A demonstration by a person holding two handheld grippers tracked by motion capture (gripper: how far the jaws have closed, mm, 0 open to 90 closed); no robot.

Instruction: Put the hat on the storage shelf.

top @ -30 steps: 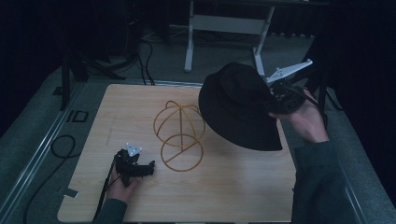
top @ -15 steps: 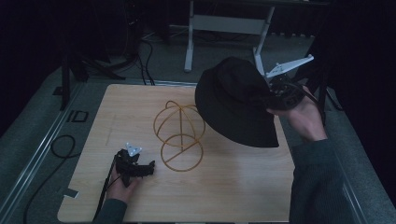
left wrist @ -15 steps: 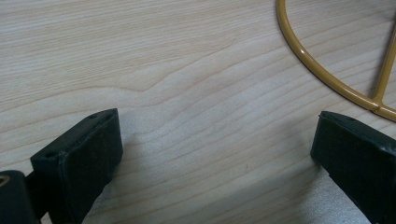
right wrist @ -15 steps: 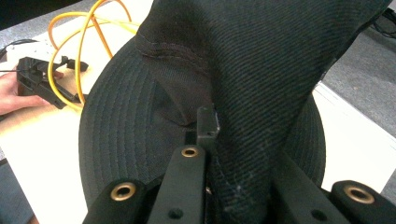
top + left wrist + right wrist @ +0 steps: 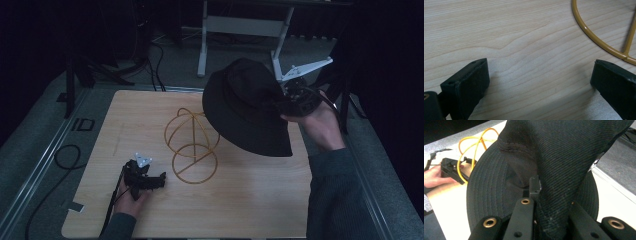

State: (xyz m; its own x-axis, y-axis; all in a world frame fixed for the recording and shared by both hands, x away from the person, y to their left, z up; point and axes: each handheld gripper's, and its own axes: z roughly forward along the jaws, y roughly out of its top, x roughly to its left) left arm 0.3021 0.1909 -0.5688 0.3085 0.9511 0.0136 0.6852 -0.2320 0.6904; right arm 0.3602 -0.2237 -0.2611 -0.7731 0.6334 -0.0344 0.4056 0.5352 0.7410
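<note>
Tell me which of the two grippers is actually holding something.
The right gripper, raised over the table's right side: its jaws are pinched on the black fabric bucket hat. The left gripper rests on the light wooden table with jaws apart, beside the yellow wire stand.

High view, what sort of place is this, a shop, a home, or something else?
Probably a lab or recording workspace, not a shop or home. A bare wooden table sits in a dark room, cables trail over the grey floor, and a metal stand's legs rise behind it. Both hands work tongs fitted with cameras.
</note>
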